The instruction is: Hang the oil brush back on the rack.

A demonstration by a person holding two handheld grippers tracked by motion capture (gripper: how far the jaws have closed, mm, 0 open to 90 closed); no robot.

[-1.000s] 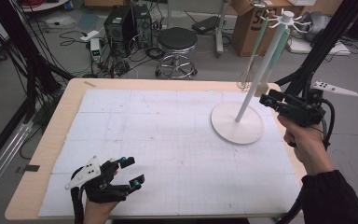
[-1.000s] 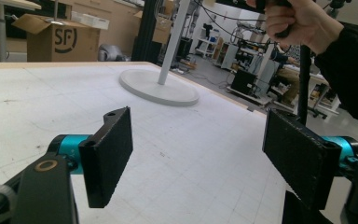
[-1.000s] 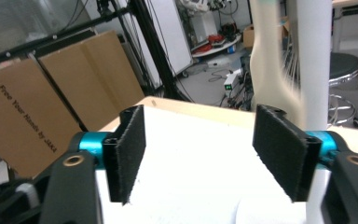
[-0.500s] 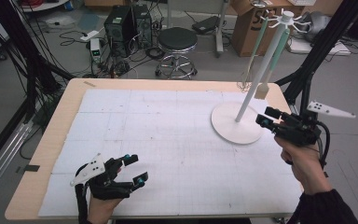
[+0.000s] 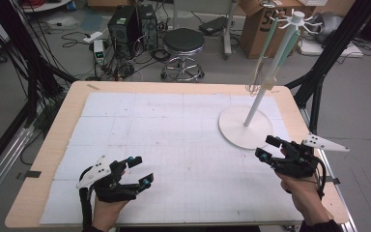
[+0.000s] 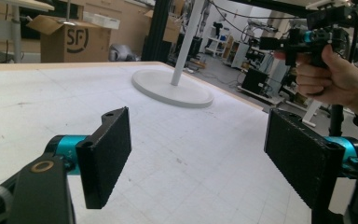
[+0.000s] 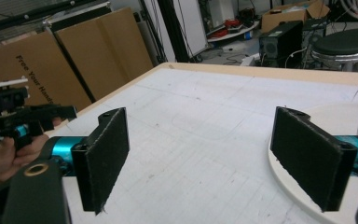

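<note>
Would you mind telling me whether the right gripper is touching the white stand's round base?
Apart. In the high view, bare mat separates the right gripper from the round base; its fingers hold nothing.

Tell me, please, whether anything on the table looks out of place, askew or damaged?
Nothing stands out. The white stand sits upright on its round base, utensils hang from its top, and the mat lies flat. Both the left gripper and right gripper are open and hold nothing.
</note>
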